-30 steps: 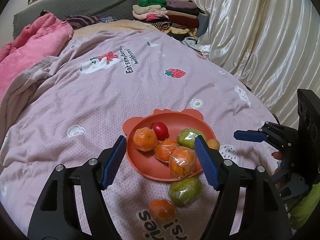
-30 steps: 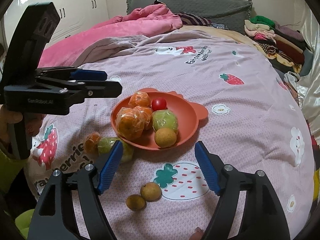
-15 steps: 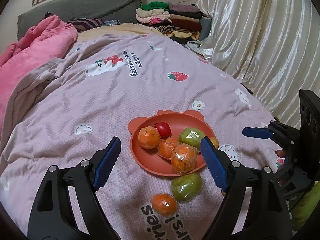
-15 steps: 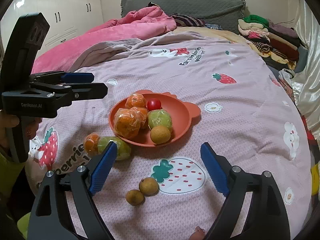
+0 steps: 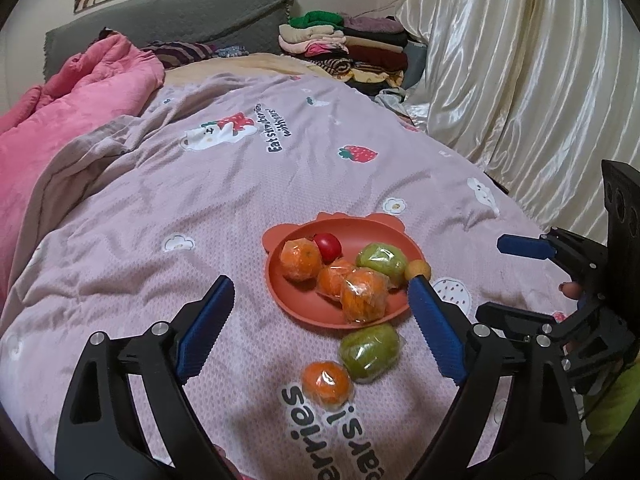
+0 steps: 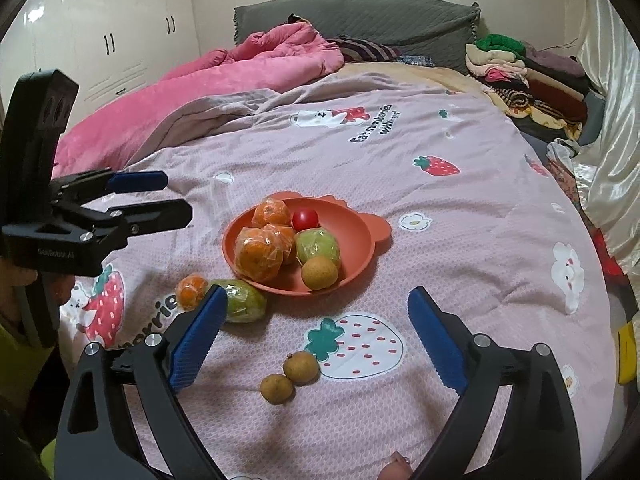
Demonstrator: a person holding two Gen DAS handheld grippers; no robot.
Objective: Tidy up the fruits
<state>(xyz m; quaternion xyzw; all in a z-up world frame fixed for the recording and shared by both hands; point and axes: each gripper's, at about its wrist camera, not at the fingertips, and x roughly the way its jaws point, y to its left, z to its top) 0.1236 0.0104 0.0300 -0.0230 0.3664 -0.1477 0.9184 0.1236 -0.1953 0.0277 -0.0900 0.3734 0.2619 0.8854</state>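
Observation:
An orange plate (image 5: pixel 288 304) (image 6: pixel 360 240) lies on the pink strawberry-print bedspread. It holds wrapped oranges (image 5: pixel 364 294) (image 6: pixel 258 254), a red tomato (image 5: pixel 328 245), a wrapped green fruit (image 6: pixel 318 245) and a small brown longan (image 6: pixel 319 273). Beside the plate lie a wrapped green fruit (image 5: pixel 370 347) (image 6: pixel 242 300) and a wrapped orange (image 5: pixel 327 383) (image 6: pixel 192 291). Two longans (image 6: pixel 302 367) (image 6: pixel 277 388) rest near a strawberry print. My left gripper (image 5: pixel 320 292) (image 6: pixel 178 197) hovers short of the plate, jaws opening and holding nothing. My right gripper (image 6: pixel 318 296) (image 5: pixel 504 280) hangs above the two longans, jaws opening, also holding nothing.
A crumpled pink quilt (image 6: pixel 248 68) covers the bed's far left. Folded clothes (image 5: pixel 348 48) are stacked at the far right by the grey headboard (image 6: pixel 360 20). A shiny cream curtain (image 5: pixel 520 80) runs along the bed's right side. White wardrobes (image 6: pixel 112 40) stand at the left.
Both grippers' jaws have spread wider. The left gripper has drawn back from the plate, so the loose green fruit and orange now show fully between its fingers. The right gripper has hardly shifted.

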